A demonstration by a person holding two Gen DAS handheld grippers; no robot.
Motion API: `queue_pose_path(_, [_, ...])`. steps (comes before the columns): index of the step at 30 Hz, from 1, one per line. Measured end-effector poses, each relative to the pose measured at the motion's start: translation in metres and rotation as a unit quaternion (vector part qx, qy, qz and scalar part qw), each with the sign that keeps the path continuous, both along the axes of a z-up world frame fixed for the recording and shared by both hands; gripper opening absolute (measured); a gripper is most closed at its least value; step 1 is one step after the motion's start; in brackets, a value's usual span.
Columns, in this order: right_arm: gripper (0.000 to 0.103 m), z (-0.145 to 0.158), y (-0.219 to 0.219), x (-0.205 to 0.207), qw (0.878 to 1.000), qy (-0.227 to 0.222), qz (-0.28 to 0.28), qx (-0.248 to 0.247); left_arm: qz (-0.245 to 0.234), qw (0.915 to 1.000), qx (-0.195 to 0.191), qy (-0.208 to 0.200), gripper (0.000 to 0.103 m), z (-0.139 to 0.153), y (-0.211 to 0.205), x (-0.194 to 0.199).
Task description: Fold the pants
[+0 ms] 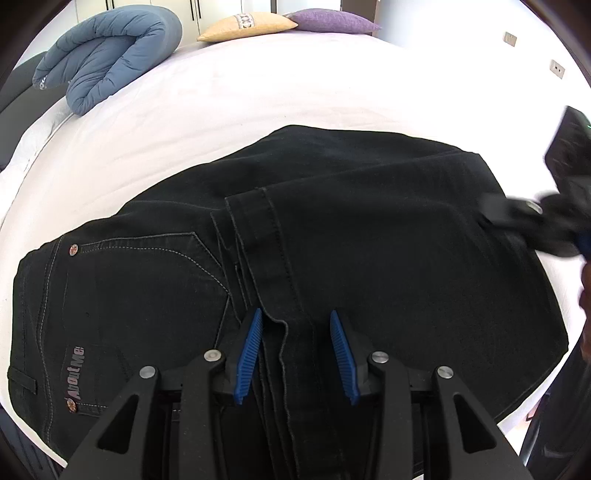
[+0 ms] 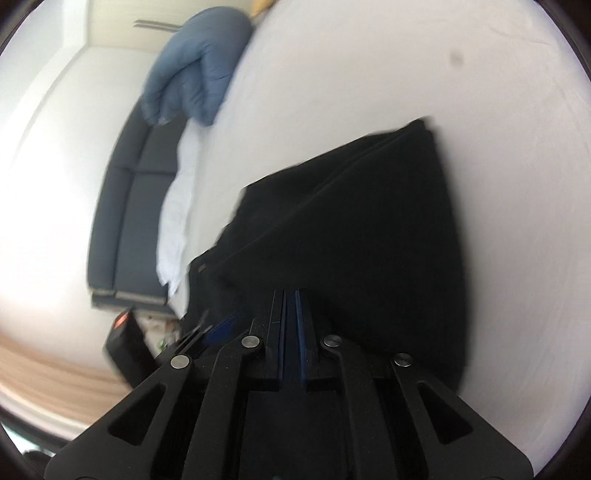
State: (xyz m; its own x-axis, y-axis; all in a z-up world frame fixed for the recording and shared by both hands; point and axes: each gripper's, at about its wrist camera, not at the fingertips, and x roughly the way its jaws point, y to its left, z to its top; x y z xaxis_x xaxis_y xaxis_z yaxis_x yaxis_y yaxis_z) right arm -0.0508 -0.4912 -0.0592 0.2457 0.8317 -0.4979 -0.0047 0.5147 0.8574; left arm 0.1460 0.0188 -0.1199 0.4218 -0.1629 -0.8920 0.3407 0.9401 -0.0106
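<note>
Looking along the left gripper, its blue fingers stand wide apart over the near edge of the black pants, straddling the hem seams without pinching them. The pants lie folded on the white bed, waistband and pocket to the left. A blue duvet and two pillows sit at the far side. The right gripper touches the pants' right edge.

Through the blurred right wrist view, the right gripper has its fingers pressed together; whether cloth sits between them is unclear. The pants lie on the bed just ahead.
</note>
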Motion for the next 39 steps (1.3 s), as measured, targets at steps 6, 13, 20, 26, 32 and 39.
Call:
queue_pose_path(6, [0.02, -0.013, 0.035, -0.031, 0.998, -0.016, 0.0, -0.062, 0.004, 0.9998, -0.016, -0.015, 0.044, 0.001, 0.009, -0.004])
queue_pose_path(13, [0.1, 0.043, 0.06, -0.037, 0.995, -0.057, -0.024, -0.083, 0.08, 0.9917, -0.095, -0.034, 0.079, 0.035, 0.071, -0.027])
queue_pose_path(20, [0.098, 0.046, 0.116, -0.029, 0.998, -0.041, 0.034, -0.02, 0.235, 0.9445, -0.229, -0.02, 0.088, 0.043, 0.196, -0.06])
queue_pose_path(26, [0.098, 0.032, 0.168, -0.013, 0.998, -0.019, 0.048, 0.02, 0.344, 0.8938, -0.288, -0.01, 0.088, 0.028, 0.272, -0.072])
queue_pose_path(32, [0.09, -0.006, 0.195, 0.018, 0.998, 0.05, 0.04, -0.015, 0.385, 0.863, -0.326, 0.016, 0.088, 0.007, 0.295, -0.072])
queue_pose_path(39, [0.09, 0.019, 0.224, 0.024, 0.996, 0.041, 0.071, -0.018, 0.416, 0.827, -0.377, 0.028, 0.088, -0.01, 0.314, -0.077])
